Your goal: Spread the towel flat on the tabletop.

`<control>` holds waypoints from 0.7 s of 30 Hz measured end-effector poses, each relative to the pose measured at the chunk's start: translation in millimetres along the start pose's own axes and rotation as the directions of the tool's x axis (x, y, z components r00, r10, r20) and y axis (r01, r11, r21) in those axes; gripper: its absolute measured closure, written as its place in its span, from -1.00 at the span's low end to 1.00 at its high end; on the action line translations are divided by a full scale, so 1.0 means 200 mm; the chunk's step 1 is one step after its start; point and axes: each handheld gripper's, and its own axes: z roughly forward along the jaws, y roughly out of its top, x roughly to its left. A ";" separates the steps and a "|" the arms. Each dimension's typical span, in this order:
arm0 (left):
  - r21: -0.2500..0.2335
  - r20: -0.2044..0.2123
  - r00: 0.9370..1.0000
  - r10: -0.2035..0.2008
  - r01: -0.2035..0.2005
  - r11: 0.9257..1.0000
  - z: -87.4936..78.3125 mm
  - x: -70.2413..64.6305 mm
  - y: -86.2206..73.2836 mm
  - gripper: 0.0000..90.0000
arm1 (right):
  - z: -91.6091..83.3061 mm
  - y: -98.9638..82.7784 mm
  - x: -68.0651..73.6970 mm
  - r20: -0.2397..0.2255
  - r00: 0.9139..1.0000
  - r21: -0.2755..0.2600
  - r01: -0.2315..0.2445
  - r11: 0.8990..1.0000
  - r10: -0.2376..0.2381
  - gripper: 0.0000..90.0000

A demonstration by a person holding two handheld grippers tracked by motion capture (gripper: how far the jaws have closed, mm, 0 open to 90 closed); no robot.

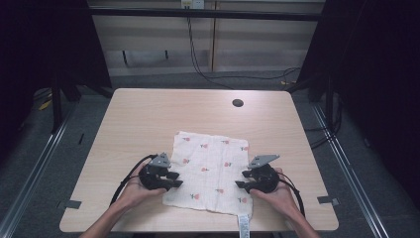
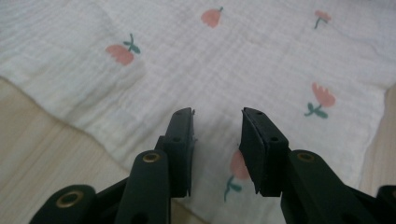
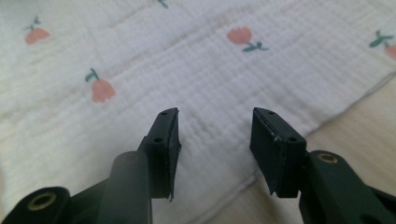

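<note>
High view: white flower-print cloth [image 1: 210, 171] lay flat at the table's [image 1: 148, 114] near centre, a gripper at each side edge.
Cloth judged light, limp and thin, a crinkled weave that should not slip; best pinched at its edges or corners, where a single layer lifts. Left gripper [image 1: 174, 180] sat at the cloth's 9 o'clock edge, right gripper [image 1: 243, 179] at 3 o'clock. Both sets of jaws stood part-open above the fabric, nothing pinched between the pads.
</note>
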 end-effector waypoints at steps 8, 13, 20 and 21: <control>0.033 -0.007 1.000 0.018 -0.017 0.999 -0.06 -0.05 -0.05 0.97 | 0.02 0.02 0.03 0.010 0.999 0.016 0.032 0.999 -0.032 0.60; 0.041 0.015 1.000 0.019 -0.019 0.999 -0.09 -0.10 -0.09 0.98 | 0.02 0.02 0.07 -0.006 0.999 0.013 0.048 0.999 -0.048 0.94; 0.041 0.037 0.999 -0.012 0.011 0.999 -0.10 -0.13 -0.11 0.98 | -0.02 -0.02 0.09 -0.046 0.998 0.024 0.043 0.999 -0.042 0.97; 0.043 0.039 0.999 -0.016 0.014 0.999 -0.10 -0.13 -0.10 0.98 | -0.03 -0.03 0.10 -0.049 0.998 0.024 0.045 0.999 -0.044 0.97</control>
